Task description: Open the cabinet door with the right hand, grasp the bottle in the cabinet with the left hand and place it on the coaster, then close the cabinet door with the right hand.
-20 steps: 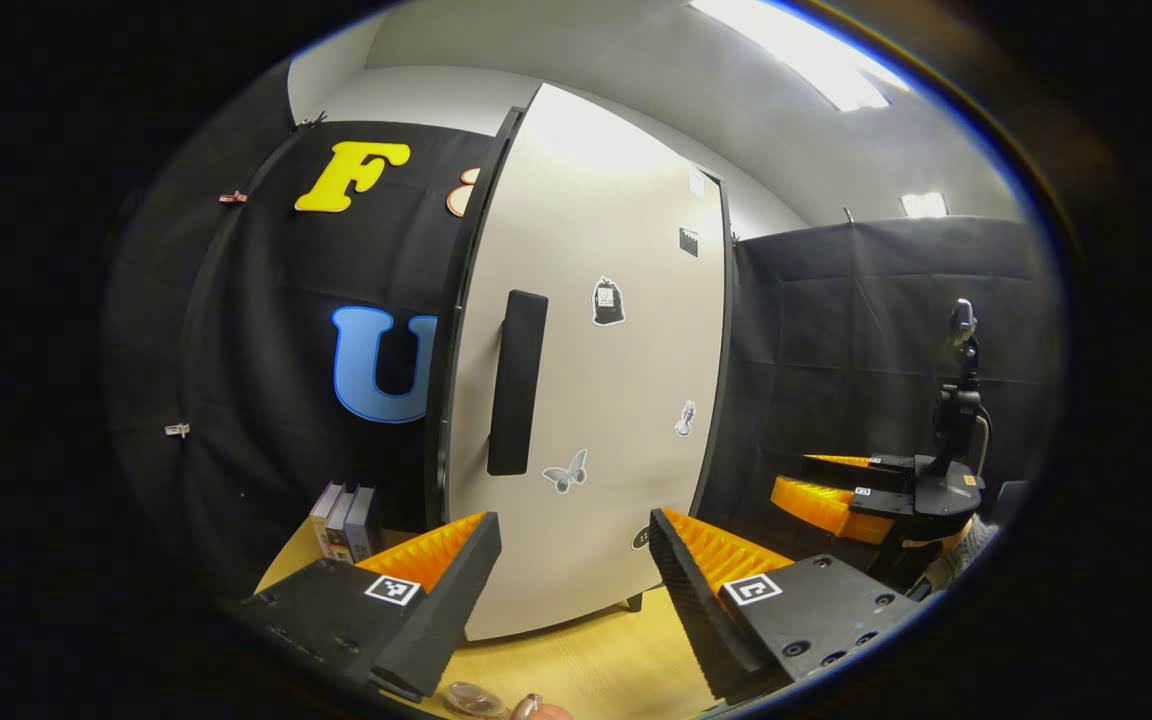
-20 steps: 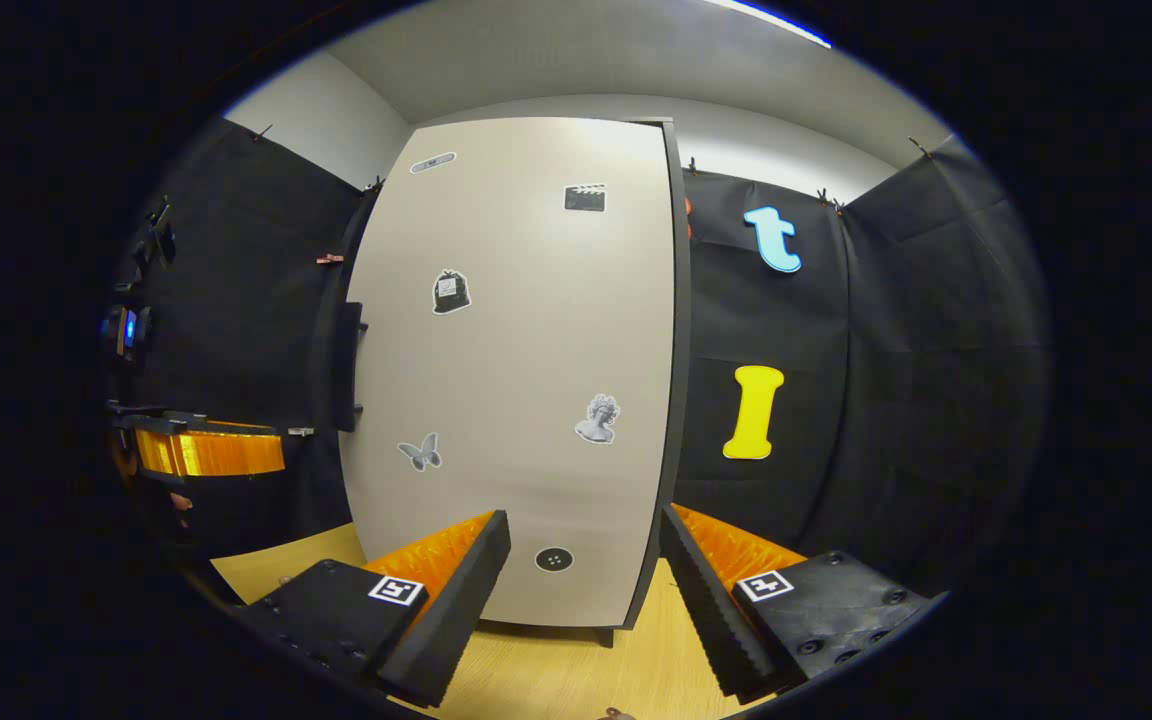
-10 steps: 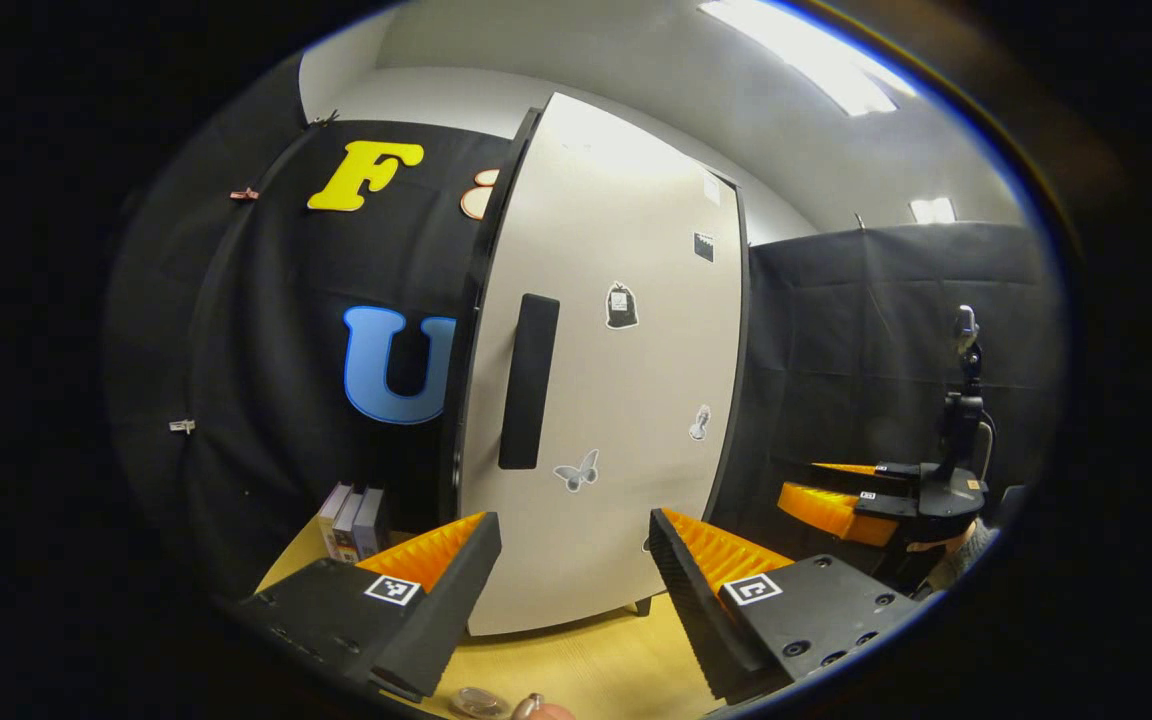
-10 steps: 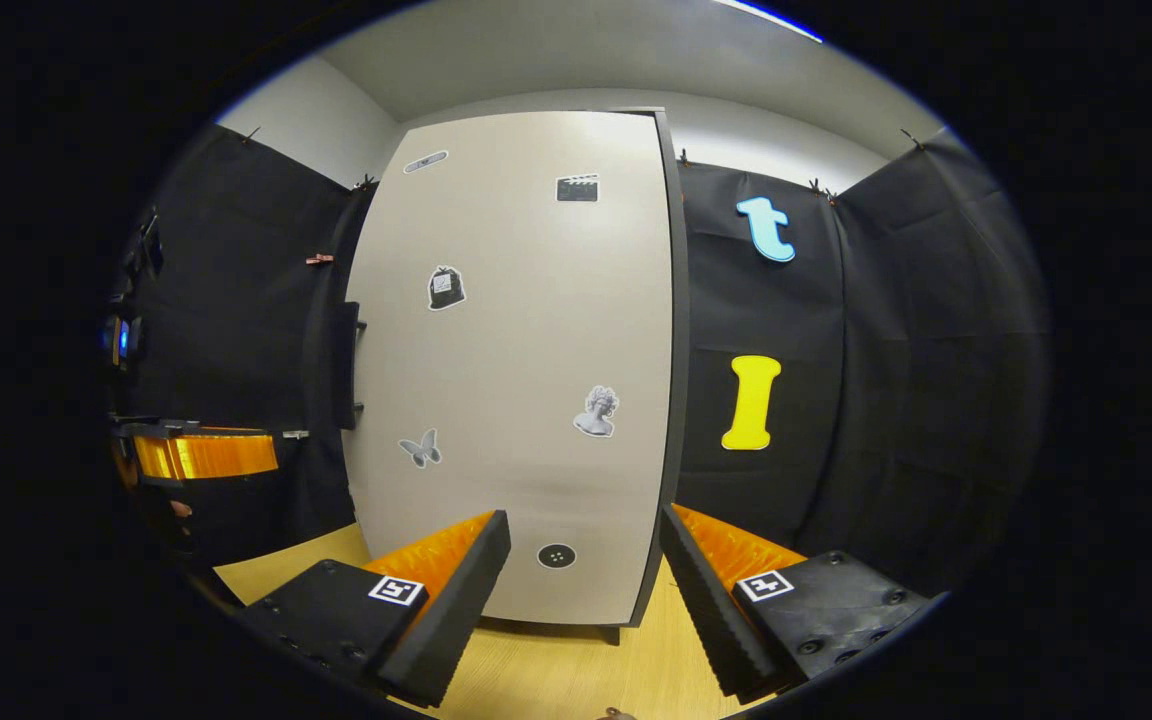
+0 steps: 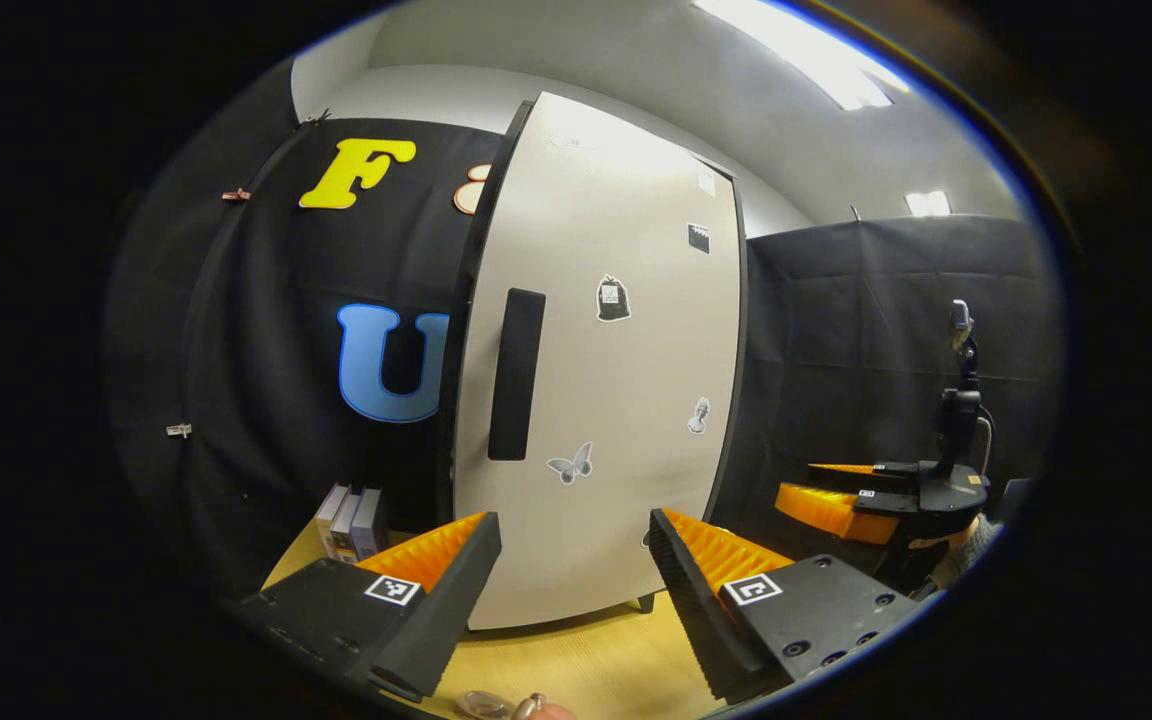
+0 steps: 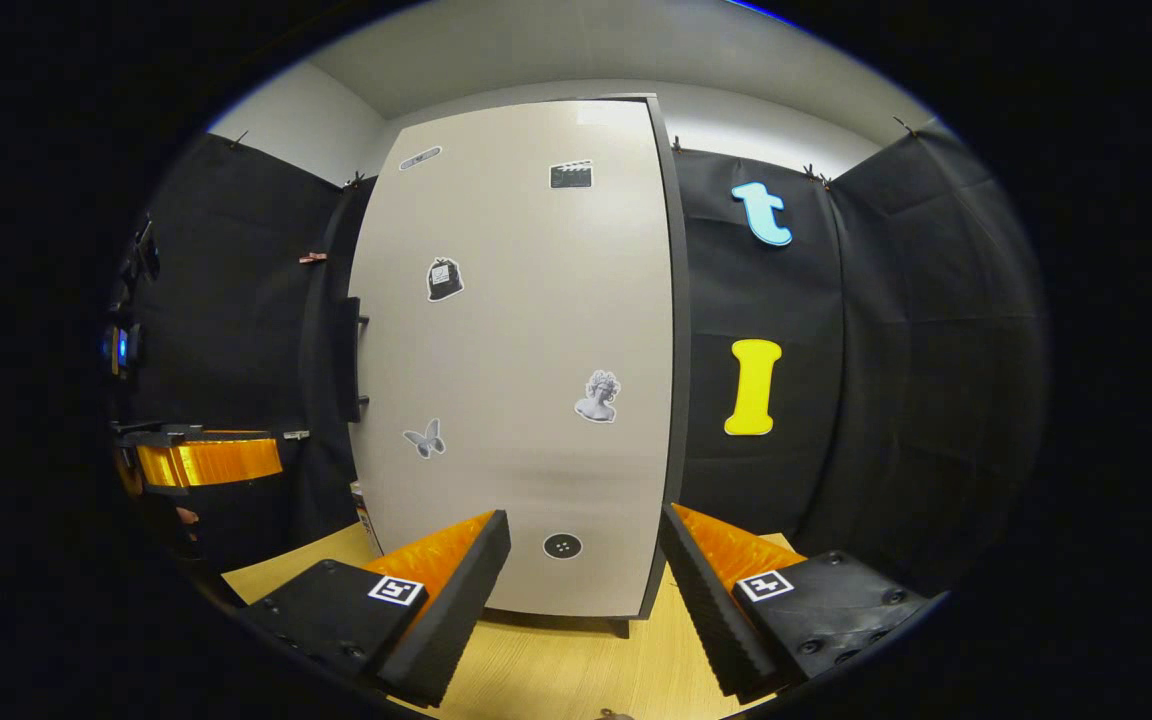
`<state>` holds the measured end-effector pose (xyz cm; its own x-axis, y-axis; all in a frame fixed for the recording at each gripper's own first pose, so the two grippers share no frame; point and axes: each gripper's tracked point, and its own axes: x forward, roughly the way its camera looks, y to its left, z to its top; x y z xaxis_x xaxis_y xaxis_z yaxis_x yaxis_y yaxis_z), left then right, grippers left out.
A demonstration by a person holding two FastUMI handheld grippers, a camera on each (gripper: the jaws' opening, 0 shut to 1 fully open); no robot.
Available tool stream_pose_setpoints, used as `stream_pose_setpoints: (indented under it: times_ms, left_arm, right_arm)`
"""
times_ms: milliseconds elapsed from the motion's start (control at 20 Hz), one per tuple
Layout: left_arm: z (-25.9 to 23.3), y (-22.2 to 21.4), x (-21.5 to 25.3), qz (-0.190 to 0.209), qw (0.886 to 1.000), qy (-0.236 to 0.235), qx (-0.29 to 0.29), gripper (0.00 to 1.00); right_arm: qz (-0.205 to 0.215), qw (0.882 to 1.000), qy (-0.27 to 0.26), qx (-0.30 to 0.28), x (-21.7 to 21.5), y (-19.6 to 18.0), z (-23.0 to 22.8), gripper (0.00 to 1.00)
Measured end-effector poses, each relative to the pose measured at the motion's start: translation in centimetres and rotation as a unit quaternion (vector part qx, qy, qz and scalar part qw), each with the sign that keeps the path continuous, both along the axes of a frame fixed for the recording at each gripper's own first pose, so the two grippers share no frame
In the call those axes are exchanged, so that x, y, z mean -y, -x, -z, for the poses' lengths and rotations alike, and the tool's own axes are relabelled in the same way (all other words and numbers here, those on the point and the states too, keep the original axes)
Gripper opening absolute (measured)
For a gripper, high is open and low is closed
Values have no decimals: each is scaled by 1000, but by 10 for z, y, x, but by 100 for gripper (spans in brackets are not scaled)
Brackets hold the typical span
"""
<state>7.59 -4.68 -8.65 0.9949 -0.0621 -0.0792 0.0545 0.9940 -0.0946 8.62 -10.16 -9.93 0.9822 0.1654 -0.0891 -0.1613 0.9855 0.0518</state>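
Since a second ago both cameras have shifted only slightly: in the right gripper view the cabinet door [image 6: 521, 350] now sits a little higher in the frame, and more of the wooden tabletop [image 6: 556, 675] shows under it.

At the bottom centre of the right gripper view, the right gripper [image 6: 584, 590] has its two fingers spread wide apart, holding and touching nothing; the door stands beyond the gap between them. At the bottom centre of the left gripper view, the left gripper [image 5: 574, 590] is spread just as wide and is likewise empty. The right gripper also shows at the lower right of that view, its ribbed fingers [image 5: 826, 508] lying level, apart from the door.

The door is closed: a tall, smooth, pale grey panel with its long axis upright, edged by a dark frame and dotted with small flat stickers. A long black bar handle [image 5: 516, 375] runs upright near its left edge. Three books [image 5: 348, 520] stand at the lower left beside the cabinet. A round clear coaster [image 5: 481, 703] lies at the bottom edge.
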Motion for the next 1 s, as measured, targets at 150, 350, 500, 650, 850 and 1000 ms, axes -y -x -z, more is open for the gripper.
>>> stream_pose_setpoints:
  times_ms: [150, 350, 500, 650, 850, 1000]
  left_arm:
    - [0, -1, 0, -1, 1000, -4, 2, 94]
    - [2, 0, 2, 2, 1000, 1, 1, 94]
    - [2, 0, 2, 3, 1000, 8, 1, 94]
    - [3, 2, 2, 3, 1000, 5, 0, 94]
    - [2, 4, 9, 9, 1000, 1, 2, 94]
    - [5, 6, 13, 13, 1000, -5, -2, 94]
  right_arm:
    - [-2, 1000, 5, -3, -1, -1, 2, 97]
    - [-8, 1000, 6, -5, -4, 0, 1, 97]
    - [-8, 1000, 7, -6, -4, 1, 0, 98]
    - [-7, 1000, 4, -8, -3, 3, 0, 97]
    - [-7, 1000, 2, -8, -3, 6, -2, 98]
    - [-6, 1000, 4, -7, -2, 9, -2, 98]
